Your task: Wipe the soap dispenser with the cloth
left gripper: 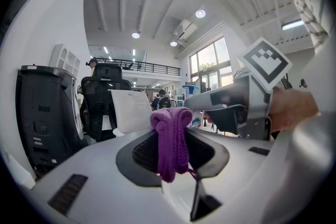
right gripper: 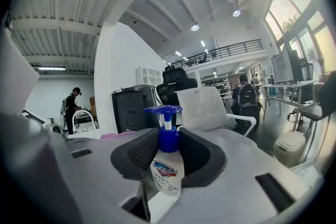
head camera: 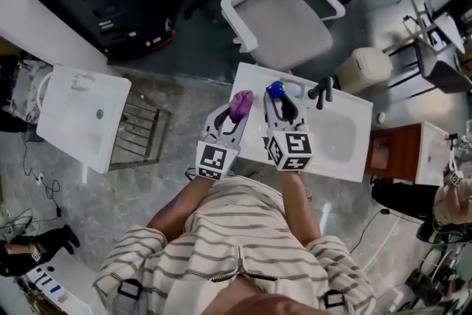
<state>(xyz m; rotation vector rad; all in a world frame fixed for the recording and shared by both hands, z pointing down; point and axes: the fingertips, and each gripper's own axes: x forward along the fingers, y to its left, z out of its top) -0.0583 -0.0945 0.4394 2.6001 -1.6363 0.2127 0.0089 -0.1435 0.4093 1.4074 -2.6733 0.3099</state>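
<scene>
The left gripper has its jaws closed on a bunched purple cloth, which folds over the pads and hangs down between them. The right gripper, jaws partly apart, clamps an upright soap dispenser below its blue pump, which stands above the pads. Both grippers are held side by side, cloth just left of dispenser, over the left end of a white washbasin, with its black tap to the right and an office chair on the far side.
</scene>
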